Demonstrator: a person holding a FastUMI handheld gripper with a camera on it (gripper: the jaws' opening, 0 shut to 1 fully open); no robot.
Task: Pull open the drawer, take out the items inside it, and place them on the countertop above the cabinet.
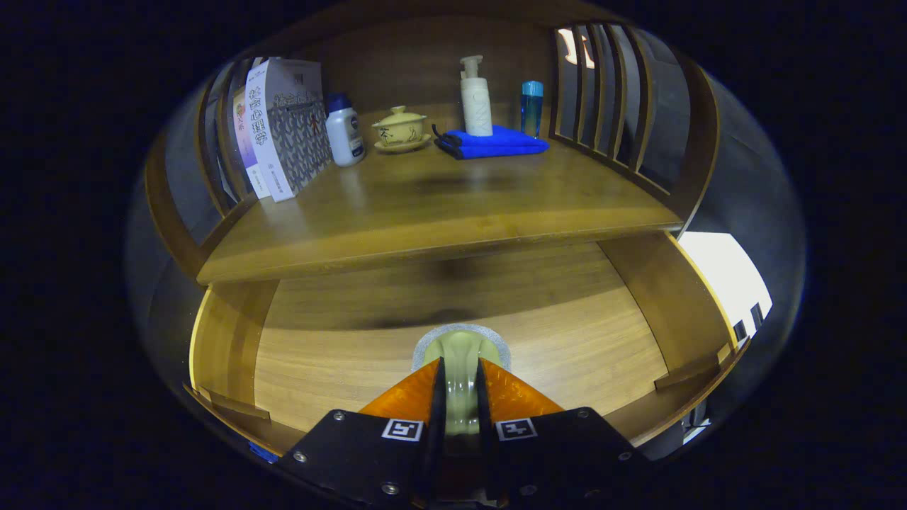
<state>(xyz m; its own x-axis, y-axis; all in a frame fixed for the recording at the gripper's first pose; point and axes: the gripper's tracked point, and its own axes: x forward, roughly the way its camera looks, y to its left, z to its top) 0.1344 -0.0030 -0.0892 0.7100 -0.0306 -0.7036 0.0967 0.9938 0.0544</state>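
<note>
I had the cabinet's countertop (439, 205) spread wide across my feed, a broad wooden shelf with slatted sides. Under its front edge the drawer (567, 340) stood pulled open, its wooden floor bare apart from what I held. Along the back of the countertop stood a pair of boxes (283, 127) at the left, upright and leaning against the slats, then a folded blue cloth (496, 145) further right. A cream pump bottle (476, 99) stood on that cloth. Just beside the boxes was a small white bottle (344, 133) with a dark cap, and between it and the cloth a yellow lidded cup (401, 127) on its saucer. A slim blue bottle (531, 106) stood right of the pump bottle. My gripper (460, 386) was over the drawer, its orange fingers (407, 397) pinching a pale green item (460, 354) with a grey rim between them.
</note>
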